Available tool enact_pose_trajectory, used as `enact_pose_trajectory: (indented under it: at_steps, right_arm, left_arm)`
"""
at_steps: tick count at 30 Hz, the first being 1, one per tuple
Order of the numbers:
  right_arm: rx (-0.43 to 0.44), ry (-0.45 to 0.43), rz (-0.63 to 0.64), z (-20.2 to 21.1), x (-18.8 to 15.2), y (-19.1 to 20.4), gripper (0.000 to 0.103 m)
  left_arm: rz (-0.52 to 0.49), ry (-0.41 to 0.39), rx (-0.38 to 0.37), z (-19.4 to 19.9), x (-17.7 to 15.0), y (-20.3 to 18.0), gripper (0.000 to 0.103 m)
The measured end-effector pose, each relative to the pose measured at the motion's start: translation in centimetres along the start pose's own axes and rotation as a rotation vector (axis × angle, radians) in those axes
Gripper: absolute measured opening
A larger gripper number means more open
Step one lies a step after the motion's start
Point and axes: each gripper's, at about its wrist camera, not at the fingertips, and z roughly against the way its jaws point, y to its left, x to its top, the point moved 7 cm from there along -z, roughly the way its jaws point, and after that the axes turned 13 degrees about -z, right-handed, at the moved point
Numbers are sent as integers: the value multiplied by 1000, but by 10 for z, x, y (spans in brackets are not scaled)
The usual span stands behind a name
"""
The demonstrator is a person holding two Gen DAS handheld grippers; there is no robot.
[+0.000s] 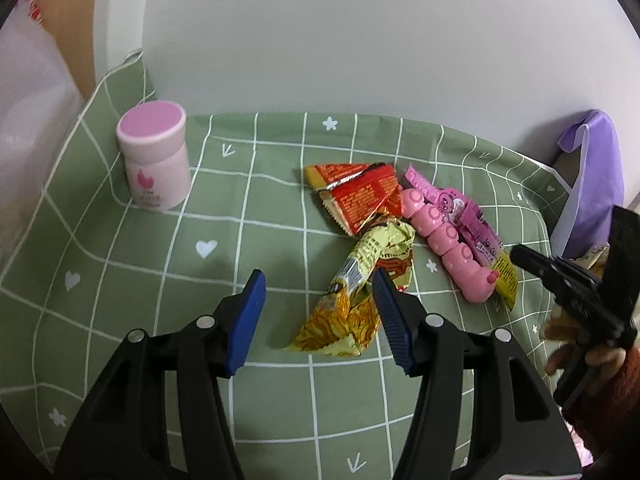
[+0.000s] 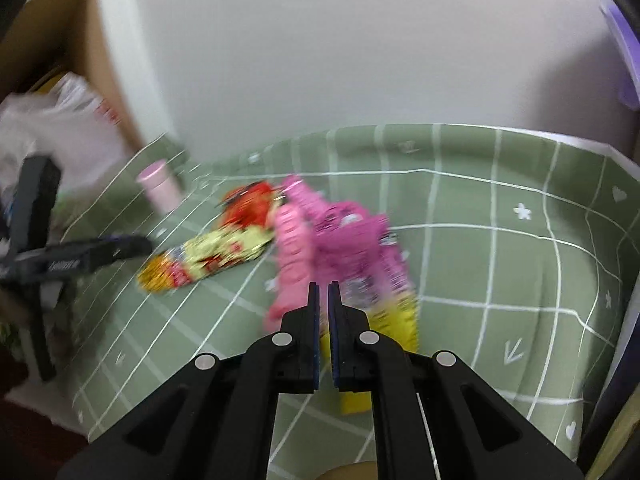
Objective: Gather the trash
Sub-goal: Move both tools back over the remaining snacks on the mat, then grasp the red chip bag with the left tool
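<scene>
Several snack wrappers lie in a heap on the green checked cloth (image 1: 160, 280). A yellow wrapper (image 1: 352, 300) lies nearest, with a red wrapper (image 1: 356, 196) behind it. To their right are a pink segmented toy (image 1: 444, 240) and a magenta wrapper (image 1: 476, 220). My left gripper (image 1: 318, 280) is open just above the cloth, and its right finger overlaps the yellow wrapper's edge. My right gripper (image 2: 323, 288) is shut with nothing seen between its pads. It hovers over the blurred magenta wrapper (image 2: 360, 248) and pink toy (image 2: 292, 248). The yellow wrapper (image 2: 208, 260) lies to its left.
A pink-lidded jar (image 1: 154, 156) stands at the back left by the white wall. A purple bag (image 1: 592, 184) stands off the cloth's right edge. A hand holding the right gripper (image 1: 560, 276) shows at the right. White plastic bags (image 2: 60, 132) sit at the far left.
</scene>
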Motion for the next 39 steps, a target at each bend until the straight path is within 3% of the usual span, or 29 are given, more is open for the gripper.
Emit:
enact_pose_trajectory:
  at_steps: [3,6,9,12,13,14,15,17,20,27,32,36,39]
  right_arm:
    - [63,14,-28,-2,8,4,7]
    - [107,36,39,-6,4,24,7]
    - [87,78,93,-21,-9,35,7]
    - [51,42,84,-23,-13,31,11]
    - [39,35,82,-23,-14,29,29]
    - [25,45,85,-25,-17,27,55]
    - [13,76,90,-28,-22,25,64]
    - [34,131,92,-31,-35,24,65]
    - [34,146,107,-23,-46,22,65]
    - [55,41,99,10,-9,19,65]
    - [25,28,122,-10,23,24,65]
    - [4,78,167,-48,30,26,65]
    - [-55,126,202,-74,29,22,60]
  left_arm:
    - [-2,-13,4,3,7,3,53]
    - [17,-11,12,2,8,9,53]
    - [22,-5,8,-2,9,12,54]
    - [8,-7,1,-6,19,8,54]
    - [-2,-16,-4,-8,28,6,54]
    - [-10,-23,-9,-10,34,4,54]
    - [-28,-30,-14,-14,43,2,54]
    - [-83,-36,-20,-27,64,-6,54]
    - [-167,-9,-34,-53,86,-18,54]
    - [-333,116,-40,-102,92,-36,54]
    - [-313,143,-123,-88,73,-41,54]
    - [-239,136,-167,-67,54,-37,54]
    - [-192,113,-158,-52,46,-27,54]
